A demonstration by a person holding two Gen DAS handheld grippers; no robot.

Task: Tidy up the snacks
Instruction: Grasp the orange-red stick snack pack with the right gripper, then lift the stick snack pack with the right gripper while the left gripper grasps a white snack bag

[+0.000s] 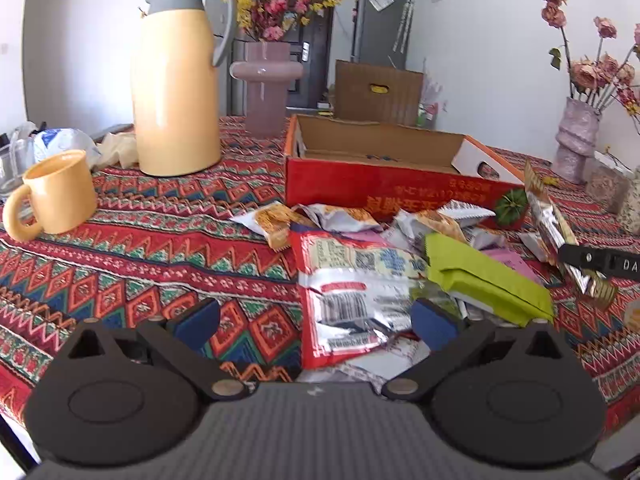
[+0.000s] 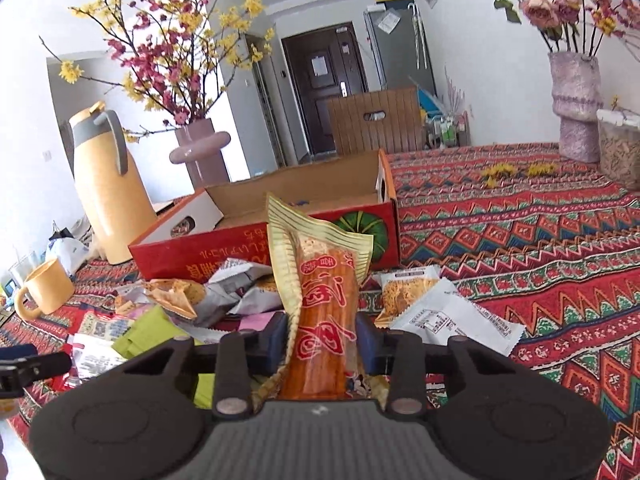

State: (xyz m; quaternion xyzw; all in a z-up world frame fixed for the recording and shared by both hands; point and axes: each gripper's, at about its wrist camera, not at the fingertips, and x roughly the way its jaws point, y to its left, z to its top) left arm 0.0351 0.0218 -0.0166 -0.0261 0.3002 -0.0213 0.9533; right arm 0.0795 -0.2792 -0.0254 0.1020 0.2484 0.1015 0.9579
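While the snacks are being sorted, one long orange snack packet (image 2: pixel 320 312) is being clamped between the blue pads of the right gripper (image 2: pixel 322 338), its gold-edged top standing upright in front of the red cardboard box (image 2: pixel 256 254). From the left wrist view, the same packet is being seen raised above the table at the right edge of the pile, pinched near its lower end. The left gripper (image 1: pixel 316 322) is being held with its fingers wide apart over a red and silver foil packet (image 1: pixel 348 300); nothing is being gripped by it.

As far as can be judged, the work is being carried out at an early stage. The box is being shown nearly bare inside, with only a small bluish item, too small to identify, visible on its floor. Most of the snacks are being left loose on the patterned tablecloth (image 2: pixel 540 248): a green packet (image 1: pixel 488 280), several grey biscuit wrappers (image 1: pixel 344 214) and a white wrapper (image 2: pixel 452 312) lying just in front of the box. The held packet is probably being taken to the box first, and the remaining heap is waiting to be moved piece by piece.
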